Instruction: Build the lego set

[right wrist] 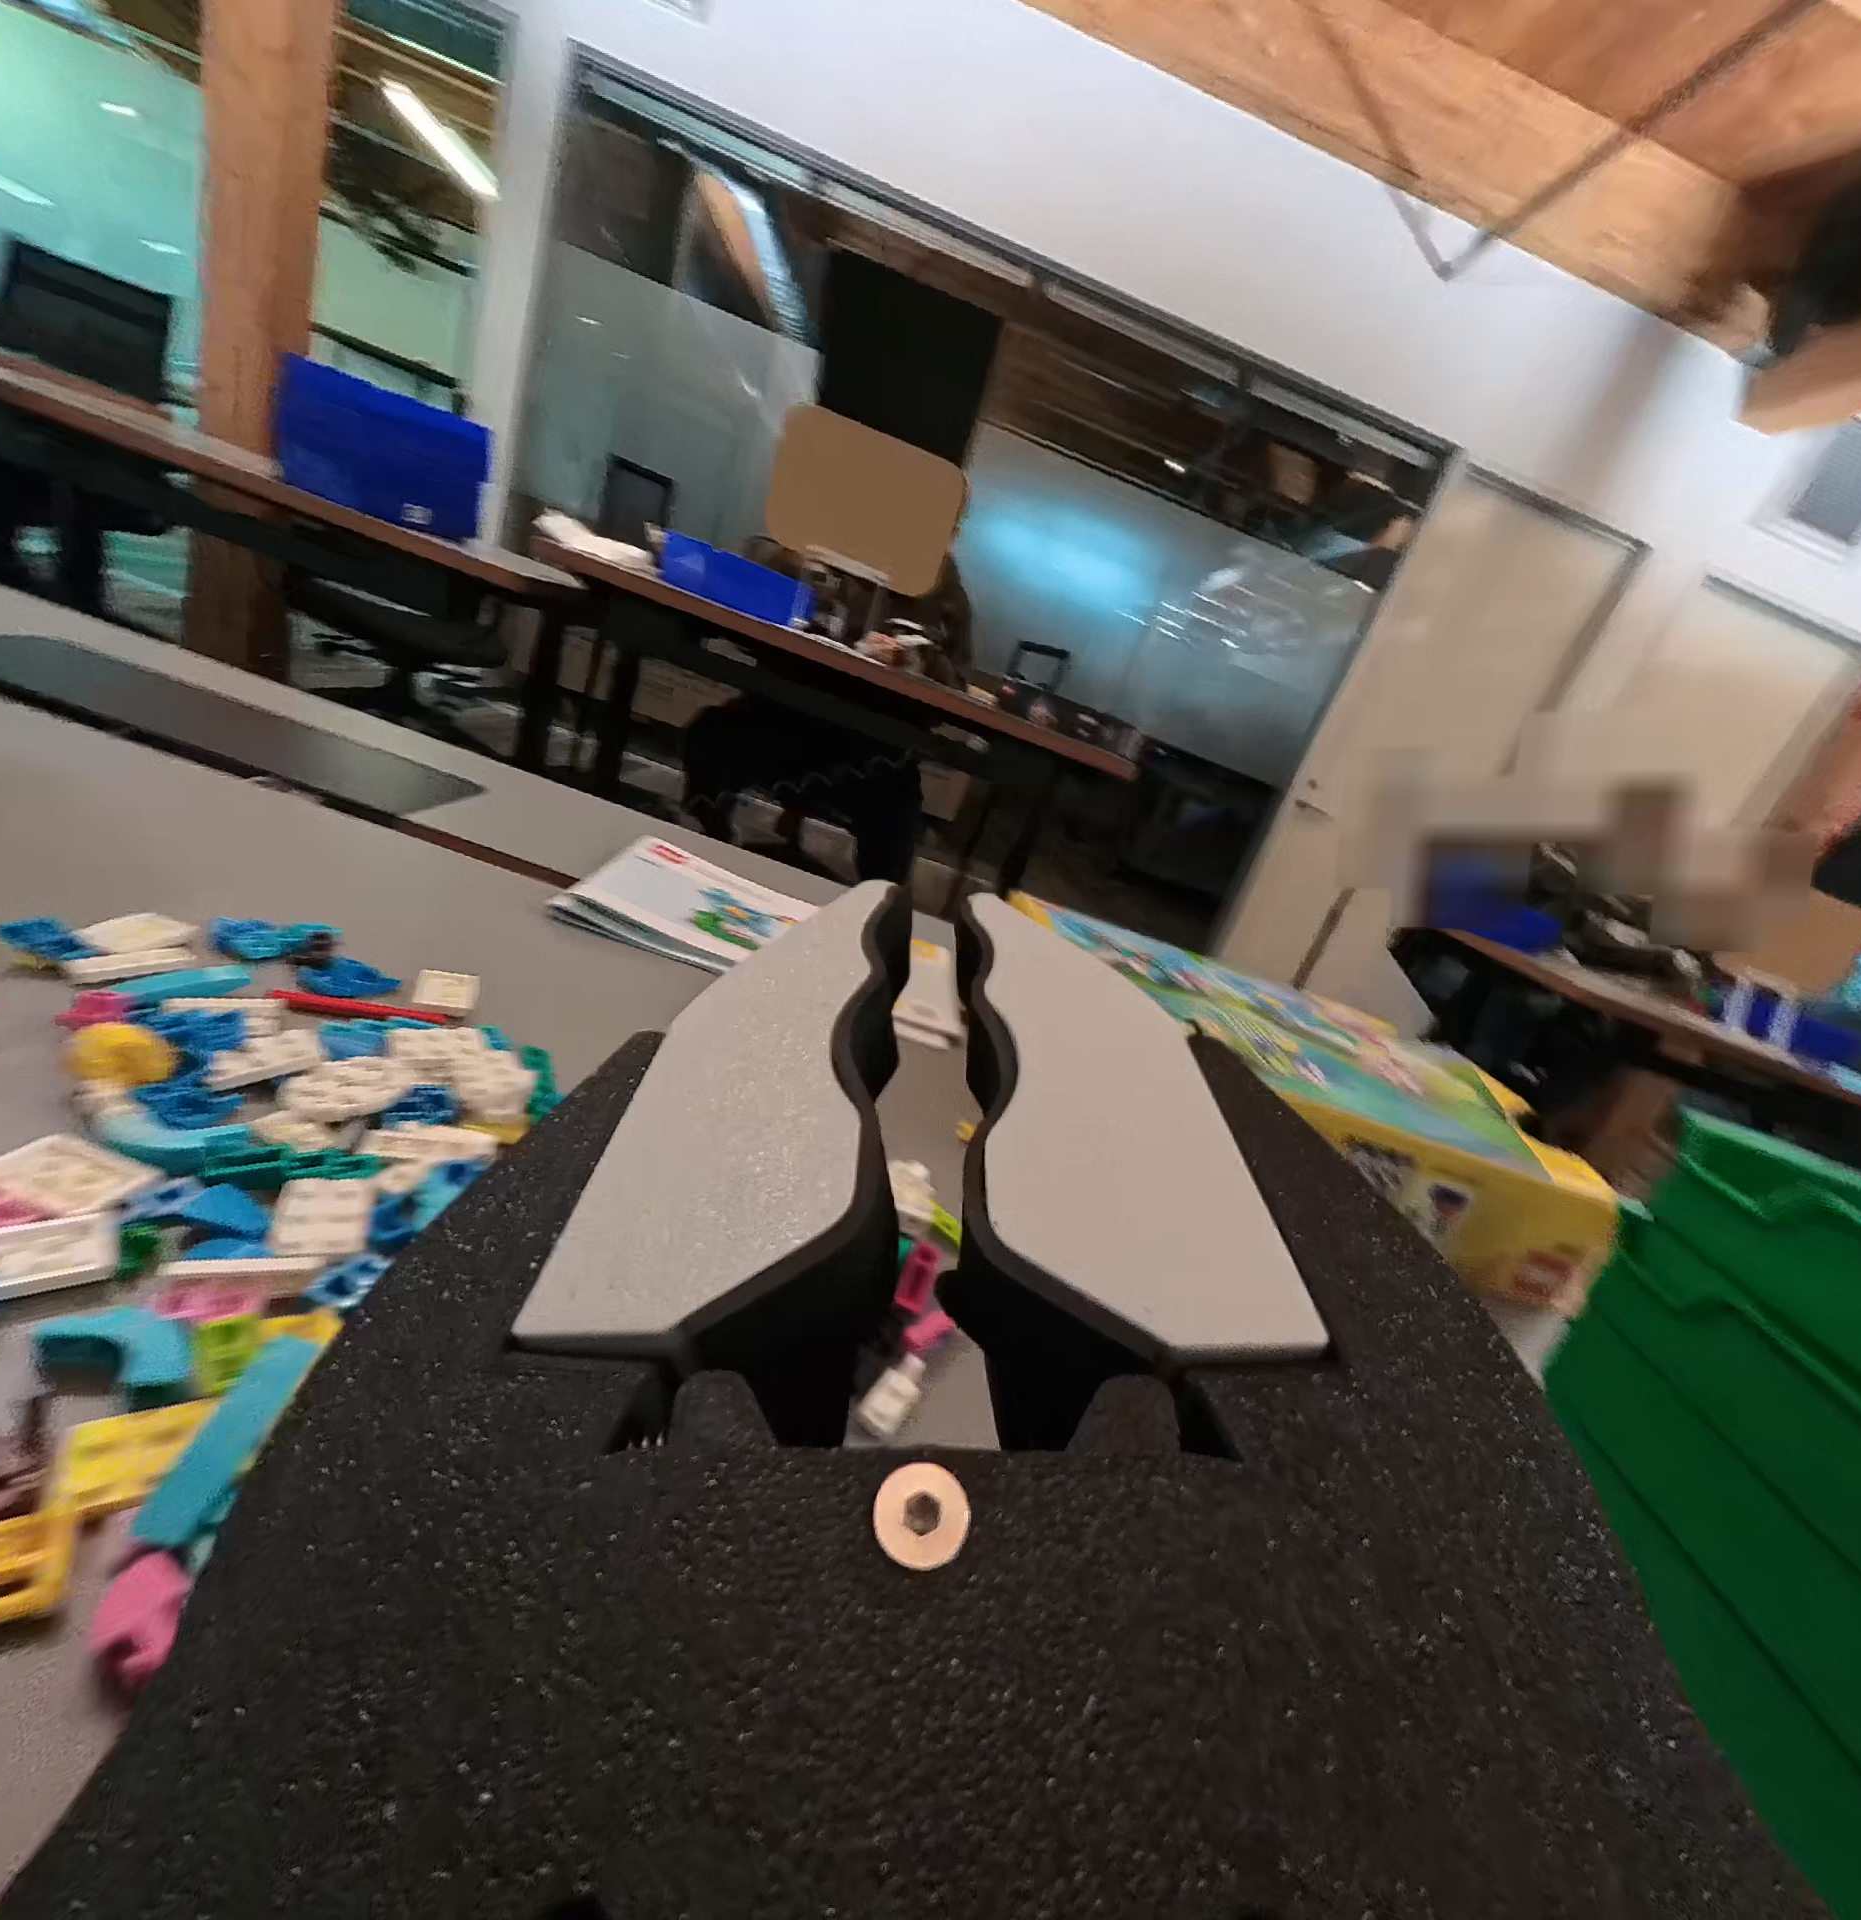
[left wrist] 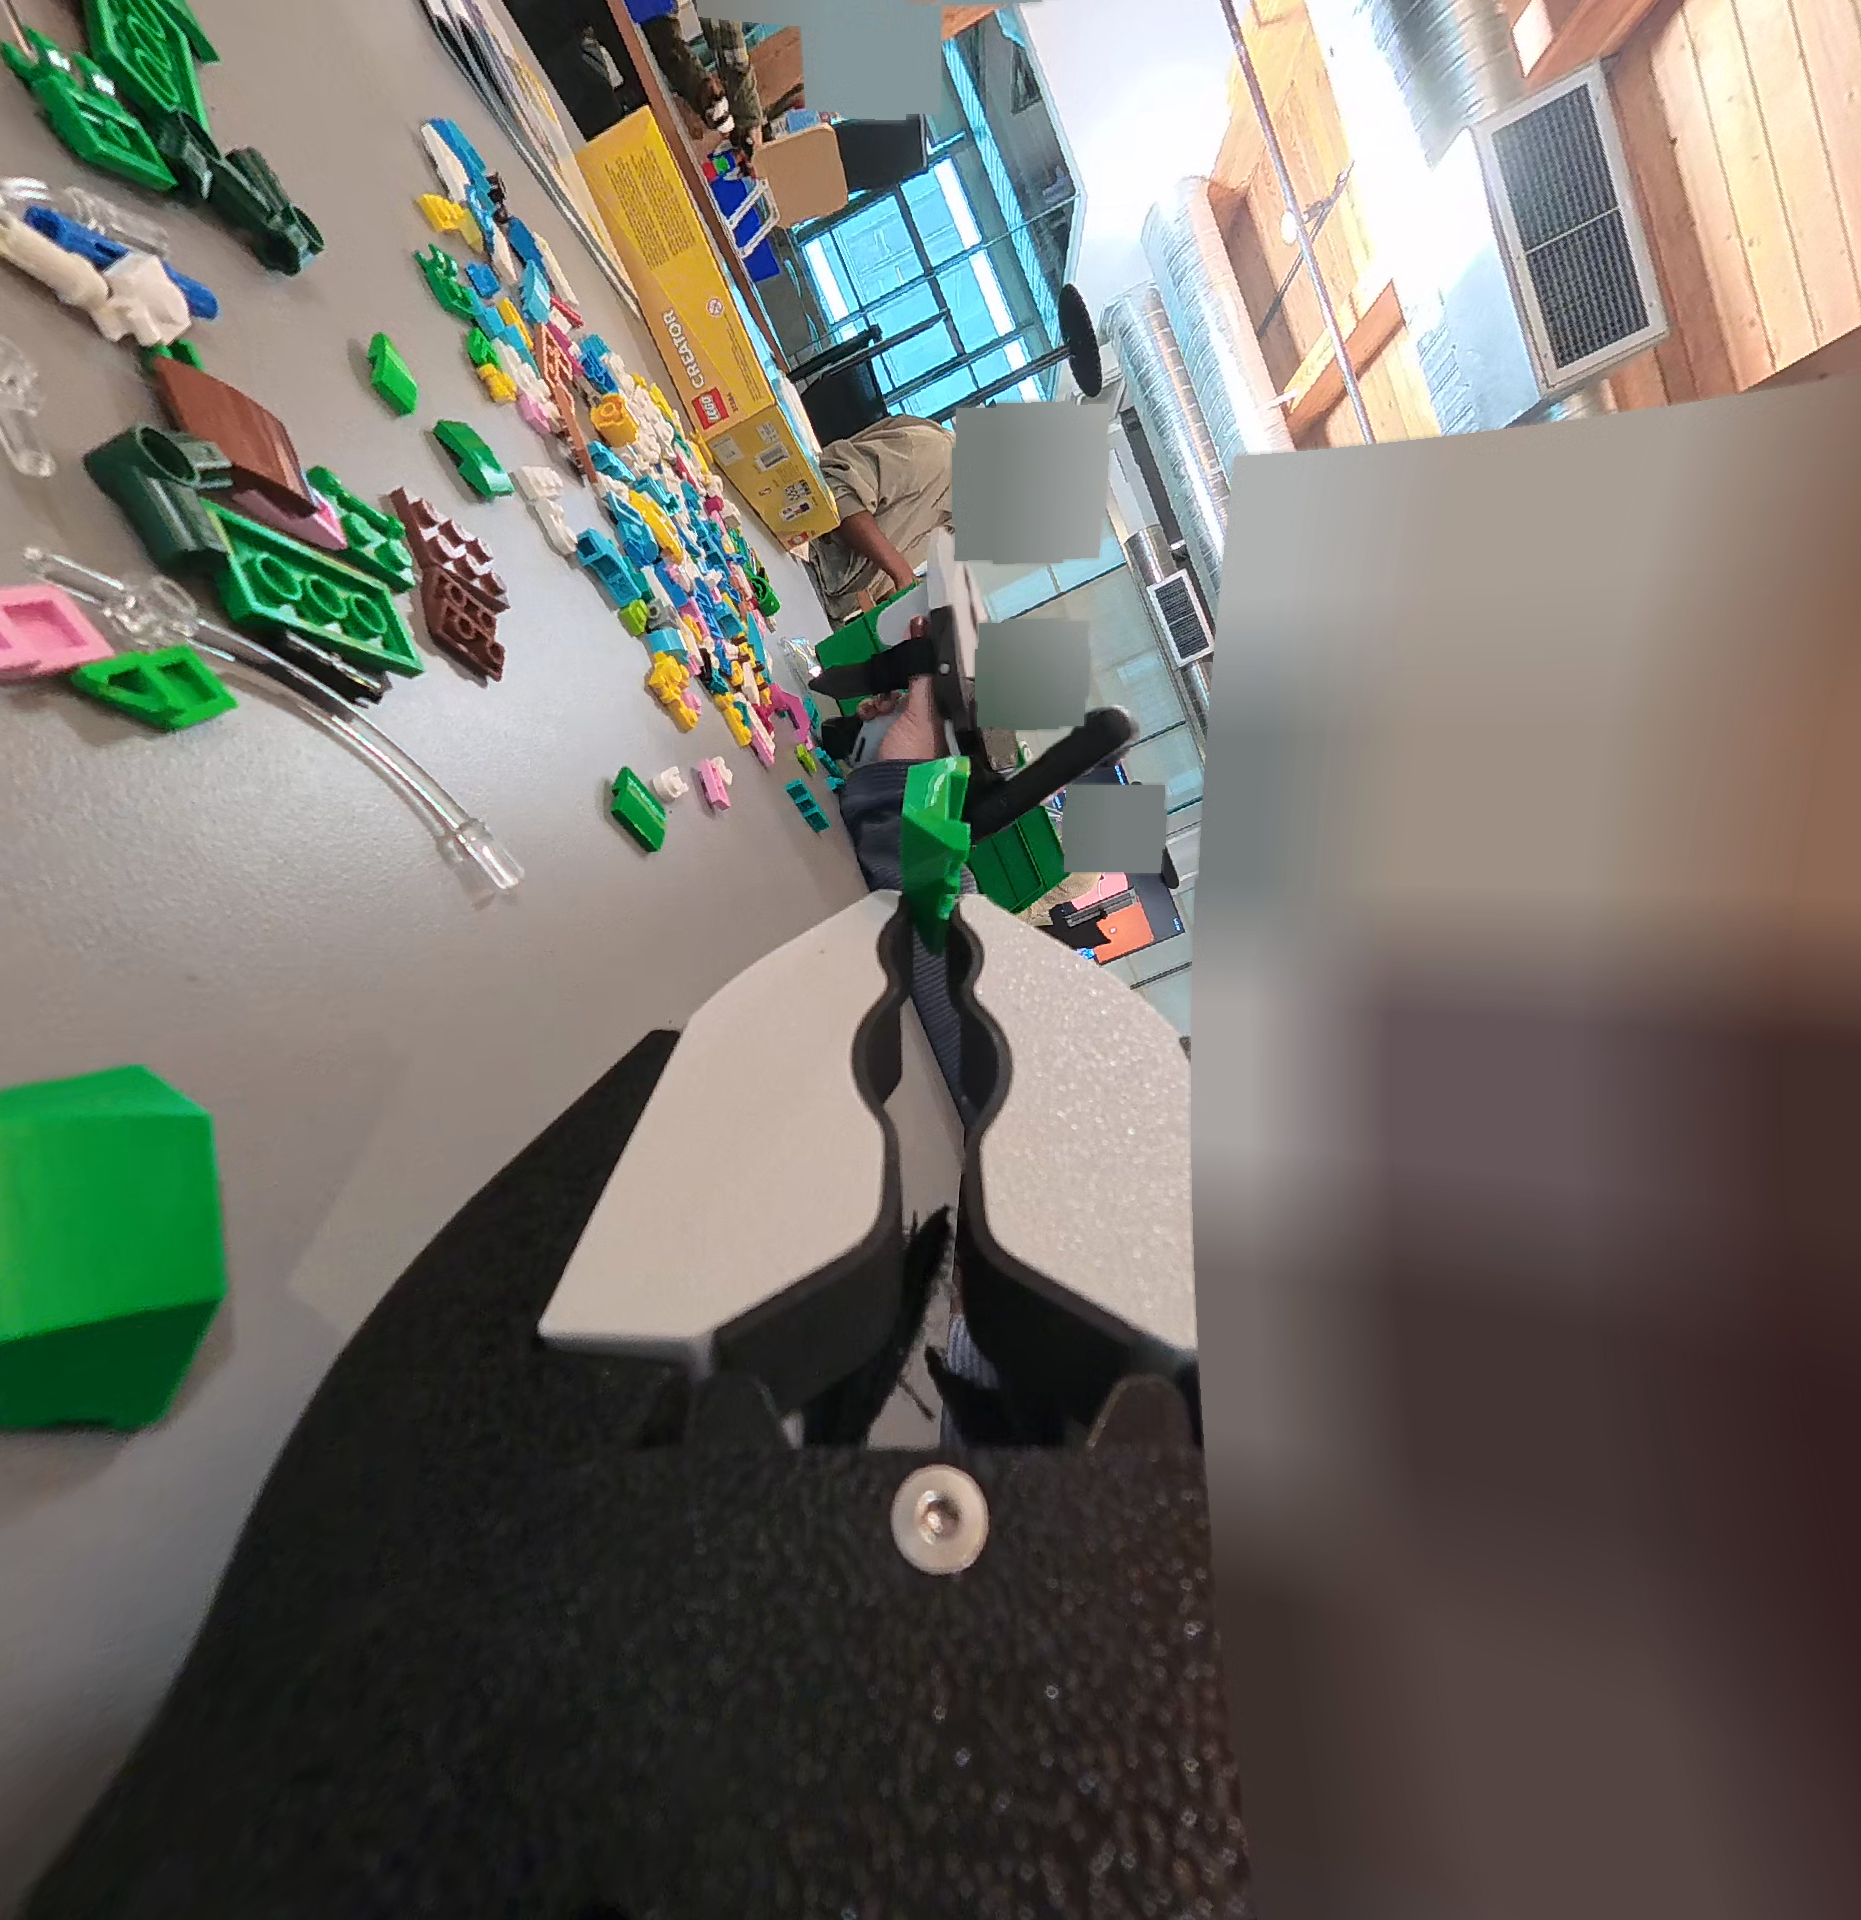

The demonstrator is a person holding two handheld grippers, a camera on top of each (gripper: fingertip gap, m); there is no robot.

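My left gripper pinches a small, hard, light green brick by its edge above the tabletop, while my right gripper hangs slightly open, empty.

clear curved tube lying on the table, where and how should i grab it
Grip the clear curved tube at mid-span, coming straight down with fingers across its width. It lies flat on the grey table with bare surface either side there; its upper end runs under other parts.

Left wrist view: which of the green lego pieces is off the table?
The small bright green piece pinched at the left gripper tips; the other green pieces lie on the grey table.
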